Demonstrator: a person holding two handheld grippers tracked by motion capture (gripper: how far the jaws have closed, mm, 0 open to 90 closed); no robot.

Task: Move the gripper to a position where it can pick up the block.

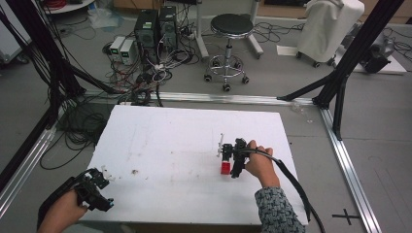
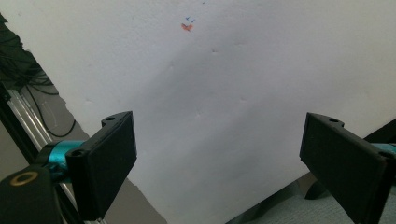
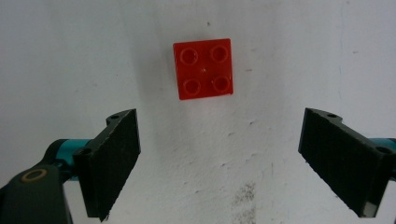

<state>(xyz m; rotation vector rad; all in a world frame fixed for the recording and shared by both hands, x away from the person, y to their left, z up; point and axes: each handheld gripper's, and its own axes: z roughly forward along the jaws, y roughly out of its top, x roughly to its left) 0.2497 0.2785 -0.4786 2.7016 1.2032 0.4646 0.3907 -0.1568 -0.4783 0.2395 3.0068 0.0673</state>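
A red four-stud brick lies flat on the white table, just beyond my right gripper, whose jaws stand wide open with nothing between them. From above, that brick sits right of the table's middle, directly under the right gripper, which a hand holds pointing down. My left gripper hovers at the table's near left corner. Its jaws are wide open over bare white board, and the left gripper holds nothing.
A small red and blue mark sits on the board ahead of the left gripper. Beyond the table are a black stool, computer boxes with tangled cables and black frame legs. The table's near left edge runs under the left gripper.
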